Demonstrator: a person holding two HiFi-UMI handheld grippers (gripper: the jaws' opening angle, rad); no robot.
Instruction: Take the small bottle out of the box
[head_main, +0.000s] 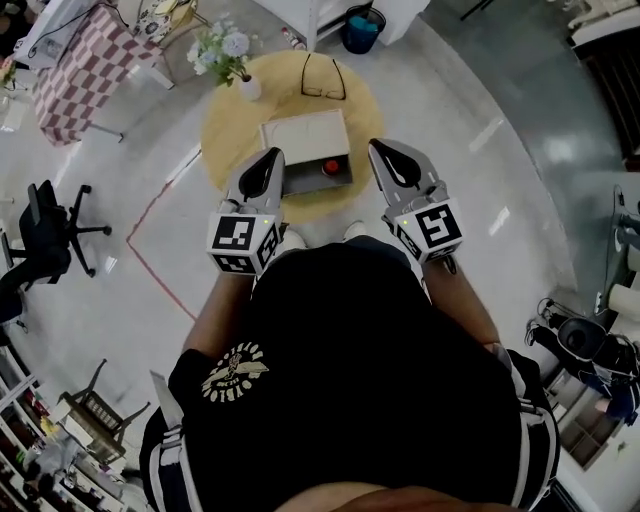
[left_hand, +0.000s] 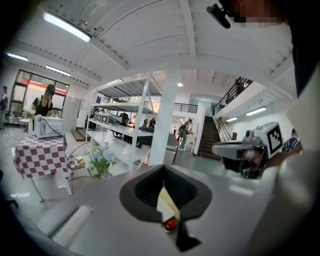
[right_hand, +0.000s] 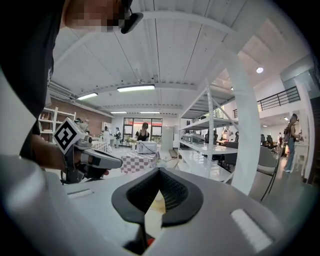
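**A:** Where is the small bottle (head_main: 331, 166)?

**B:** It shows as a red spot in the box's (head_main: 300, 135) near right corner, close to the front wall. The box lies by the near edge of the round table (head_main: 230, 130), with bare top to either side and flowers (head_main: 225, 52) at the far rim.

**A:** And the grippers?

**B:** The left gripper (head_main: 270, 158) is at the box's left corner and the right gripper (head_main: 378, 150) is just off its right side. Both point forward, with their jaws pressed together on nothing.
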